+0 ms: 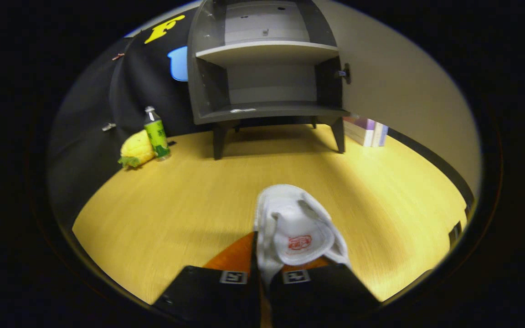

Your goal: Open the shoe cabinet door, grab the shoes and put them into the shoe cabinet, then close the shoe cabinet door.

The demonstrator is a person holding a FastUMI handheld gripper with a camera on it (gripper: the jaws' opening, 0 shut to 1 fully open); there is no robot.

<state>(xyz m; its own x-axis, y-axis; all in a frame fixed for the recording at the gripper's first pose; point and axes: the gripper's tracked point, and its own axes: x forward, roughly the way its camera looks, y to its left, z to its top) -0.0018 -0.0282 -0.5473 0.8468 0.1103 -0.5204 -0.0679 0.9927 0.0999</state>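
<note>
A white slipper-like shoe (292,225) with a red mark on its insole hangs above the yellow wooden table (176,205), toe pointing toward the cabinet. My gripper (262,275) is shut on the shoe's left side wall near the heel, both black fingers pressed close together on the fabric. Well beyond the fingers stands the grey shoe cabinet (267,68) on short legs. Its door (394,91) is swung wide open to the right, and two bare shelves show inside.
A green bottle (156,133) and a yellow plush pineapple (137,149) stand left of the cabinet by the black cloth wall. Several books (366,131) lie behind the cabinet's right leg, under the open door. The table edge curves round at the right.
</note>
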